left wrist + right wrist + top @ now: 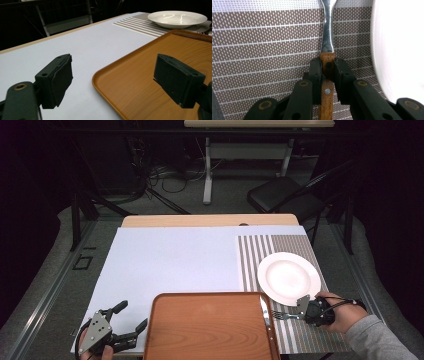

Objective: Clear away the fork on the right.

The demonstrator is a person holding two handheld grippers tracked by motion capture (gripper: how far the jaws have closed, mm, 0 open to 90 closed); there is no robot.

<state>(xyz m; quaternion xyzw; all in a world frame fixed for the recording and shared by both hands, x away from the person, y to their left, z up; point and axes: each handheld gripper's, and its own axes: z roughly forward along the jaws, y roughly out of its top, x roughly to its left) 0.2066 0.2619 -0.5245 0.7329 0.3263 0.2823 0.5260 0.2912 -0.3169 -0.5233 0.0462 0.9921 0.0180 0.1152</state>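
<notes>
A fork (281, 316) with a wooden handle lies on the striped placemat (255, 255), just below the white plate (288, 277) and right of the wooden tray (210, 330). My right gripper (299, 313) is shut on its handle. In the right gripper view the pads clamp the wood on both sides, my right gripper (327, 67) holding the fork (328, 32) with its metal neck running away over the placemat (262, 50), the plate (402, 50) to the right. My left gripper (134, 315) stands open at the tray's left edge, with nothing between its jaws. In its own view my left gripper (112, 75) straddles the tray rim (110, 68).
A large white sheet (170, 260) covers most of the table. The tray (155, 62) holds nothing that I can see. The plate (177, 18) is bare. Beyond the table's far edge stand a black chair (280, 195) and desk legs.
</notes>
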